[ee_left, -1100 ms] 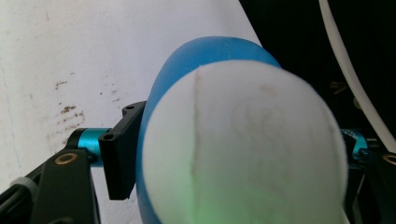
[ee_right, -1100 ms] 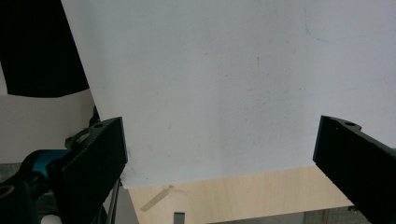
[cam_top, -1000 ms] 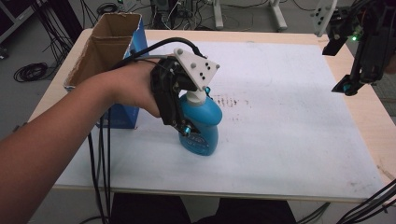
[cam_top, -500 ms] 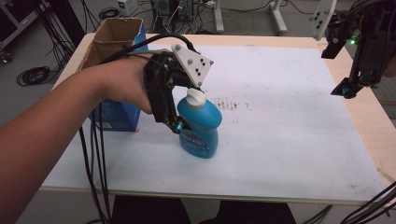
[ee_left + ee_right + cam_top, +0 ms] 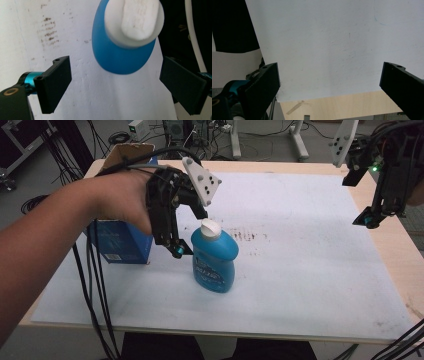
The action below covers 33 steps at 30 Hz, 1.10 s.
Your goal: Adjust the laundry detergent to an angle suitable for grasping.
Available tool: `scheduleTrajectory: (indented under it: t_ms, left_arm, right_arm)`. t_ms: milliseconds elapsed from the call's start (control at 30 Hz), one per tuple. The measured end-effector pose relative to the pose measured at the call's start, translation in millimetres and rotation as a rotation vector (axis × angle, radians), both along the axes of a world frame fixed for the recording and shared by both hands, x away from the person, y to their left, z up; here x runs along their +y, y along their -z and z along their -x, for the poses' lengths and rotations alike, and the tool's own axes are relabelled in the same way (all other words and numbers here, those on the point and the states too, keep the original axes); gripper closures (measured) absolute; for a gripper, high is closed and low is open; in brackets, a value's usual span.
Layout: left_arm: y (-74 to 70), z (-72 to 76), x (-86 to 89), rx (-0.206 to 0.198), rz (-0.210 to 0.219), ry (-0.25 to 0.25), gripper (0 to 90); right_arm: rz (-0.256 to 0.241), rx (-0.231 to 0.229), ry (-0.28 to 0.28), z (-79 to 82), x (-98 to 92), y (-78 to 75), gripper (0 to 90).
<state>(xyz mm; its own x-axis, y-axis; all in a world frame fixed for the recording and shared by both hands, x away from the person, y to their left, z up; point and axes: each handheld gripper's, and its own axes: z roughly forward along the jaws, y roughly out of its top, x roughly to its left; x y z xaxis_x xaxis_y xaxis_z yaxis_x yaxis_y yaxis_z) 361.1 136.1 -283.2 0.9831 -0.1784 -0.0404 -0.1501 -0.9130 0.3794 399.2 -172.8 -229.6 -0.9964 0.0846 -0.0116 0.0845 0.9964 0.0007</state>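
The left tongs (image 5: 192, 232) stood wide open over the blue bottle (image 5: 215, 260), their jaws apart on either side of it and gripping nothing. In the left gripper view the left tongs (image 5: 113, 85) looked straight down on the bottle's white cap (image 5: 135, 21), with the blue shoulder (image 5: 117, 57) between the two black jaws and clear of both. From the high view one jaw tip sat just beside the bottle's left flank, though whether it touched the plastic was hard to tell from that angle. The bottle stood upright near the middle of the white sheet (image 5: 310, 245) that covered the bench (image 5: 390, 245), just to the right of the blue cardboard box (image 5: 120, 240), whose open brown flap rose behind the person's hand (image 5: 120, 200). A patch of dark smudges (image 5: 250, 236) marked the sheet just right of the cap.

The right tongs (image 5: 367, 217) hung well apart from the bottle, raised over the far right edge of the bench, also wide open and holding nothing. In the right gripper view the right tongs (image 5: 329, 87) had only bare white sheet and a strip of wooden bench edge (image 5: 342, 105) between their jaws.
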Motion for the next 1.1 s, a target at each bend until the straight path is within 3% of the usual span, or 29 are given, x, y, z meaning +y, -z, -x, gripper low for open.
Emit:
scheduleTrajectory:
  t_ms: [600, 1100]
  left_arm:
    - [-31.4, -6.0, 12.9, -0.024, -0.131, -0.066, 5.1]
    - [-51.1, -28.5, 9.5, -0.01, -0.23, -0.123, 1.7]
  right_arm:
    - [-0.001, 0.002, -0.003, -2.0, 3.3, 0.7, 1.9]
    - [-0.001, 0.005, -0.017, -3.3, 6.8, 3.9, 1.9]
